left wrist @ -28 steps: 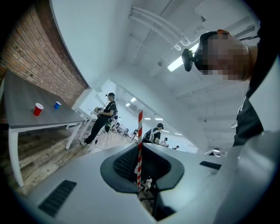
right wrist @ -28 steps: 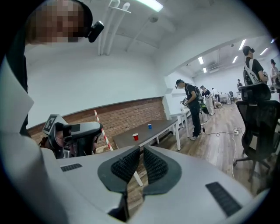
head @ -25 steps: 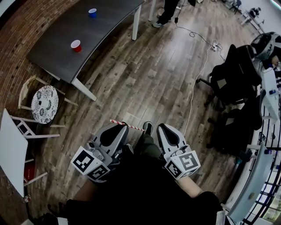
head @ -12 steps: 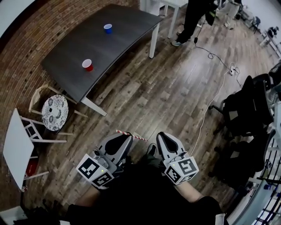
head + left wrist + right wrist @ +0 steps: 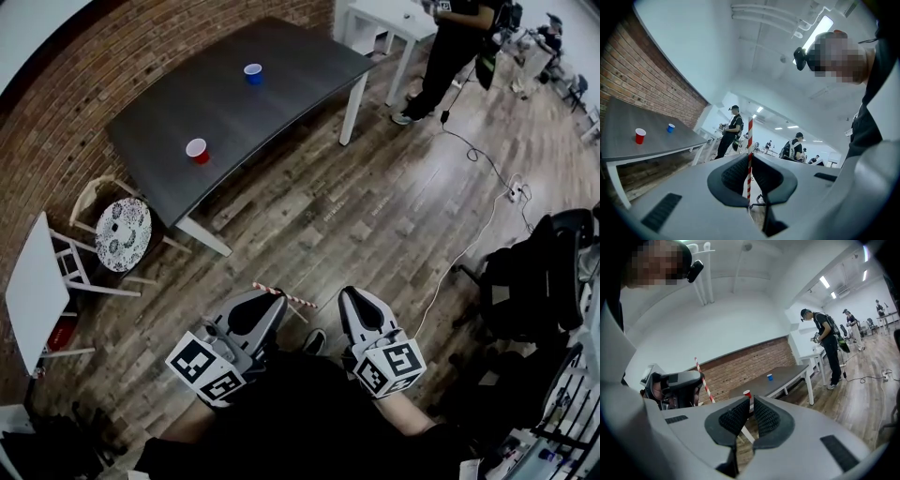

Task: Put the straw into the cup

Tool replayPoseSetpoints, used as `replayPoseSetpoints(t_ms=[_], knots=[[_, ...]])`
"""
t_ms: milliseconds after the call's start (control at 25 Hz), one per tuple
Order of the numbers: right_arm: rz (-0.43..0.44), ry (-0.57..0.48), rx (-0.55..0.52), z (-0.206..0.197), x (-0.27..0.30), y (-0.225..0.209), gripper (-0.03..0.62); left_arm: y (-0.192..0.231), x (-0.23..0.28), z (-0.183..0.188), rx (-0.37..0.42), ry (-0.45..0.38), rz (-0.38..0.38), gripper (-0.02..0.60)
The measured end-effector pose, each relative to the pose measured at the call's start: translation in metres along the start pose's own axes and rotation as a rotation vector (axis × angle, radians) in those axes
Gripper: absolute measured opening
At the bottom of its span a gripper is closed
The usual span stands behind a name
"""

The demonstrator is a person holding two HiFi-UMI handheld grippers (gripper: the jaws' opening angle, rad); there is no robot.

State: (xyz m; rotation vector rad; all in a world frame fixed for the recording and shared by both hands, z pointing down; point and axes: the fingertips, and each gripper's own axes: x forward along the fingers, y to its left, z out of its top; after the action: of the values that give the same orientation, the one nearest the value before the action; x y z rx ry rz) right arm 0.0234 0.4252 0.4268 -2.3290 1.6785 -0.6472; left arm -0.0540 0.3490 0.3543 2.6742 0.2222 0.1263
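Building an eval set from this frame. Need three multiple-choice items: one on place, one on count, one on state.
1. Where does the red cup stand?
A) on the dark table
B) on the floor
C) on a chair

2. How many cups are on that table?
A) one
B) two
C) four

3. What is the state of the straw?
A) lying on the floor
B) standing in a cup
C) clamped in the left gripper

Key:
1 A: the head view shows it on the tabletop.
2 B: the red one and a blue cup, nothing more.
3 C: the left gripper view shows the jaws shut on it, with the striped length rising between them.
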Motion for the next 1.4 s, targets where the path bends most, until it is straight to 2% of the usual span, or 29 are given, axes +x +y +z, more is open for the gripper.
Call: replayPoseSetpoints(t_ms=[320,600,840,1040,1200,1400], knots=[[0.057,0.034,0.047,0.001,0.024,-0.033,0.047,0.017,0.028,0.000,0.004,0.011,0.074,0.037],[0.067,0.051,0.037,0.010,0.072,-0.039,0.048,0.061,0.043,0.013,-0.008,0.008,0.080,0.037],[-0.003,0.027,0.019,0.043,0.129,-0.051,0.048,0.119,0.065,0.053,-0.016,-0.019,0.035,0.037],[-0.020,0.048,-0.010,0.066,0.187,-0.042,0.046,0.170,0.078,0.093,-0.013,-0.039,0.010,0.037],[-0.028,0.066,-0.027,0.076,0.234,-0.032,0.047,0.218,0.073,0.113,-0.031,-0.046,0.016,0.037],[-0.021,0.100,-0.066,0.085,0.288,-0.008,0.046,0.275,0.055,0.143,-0.053,-0.097,0.040,0.037]])
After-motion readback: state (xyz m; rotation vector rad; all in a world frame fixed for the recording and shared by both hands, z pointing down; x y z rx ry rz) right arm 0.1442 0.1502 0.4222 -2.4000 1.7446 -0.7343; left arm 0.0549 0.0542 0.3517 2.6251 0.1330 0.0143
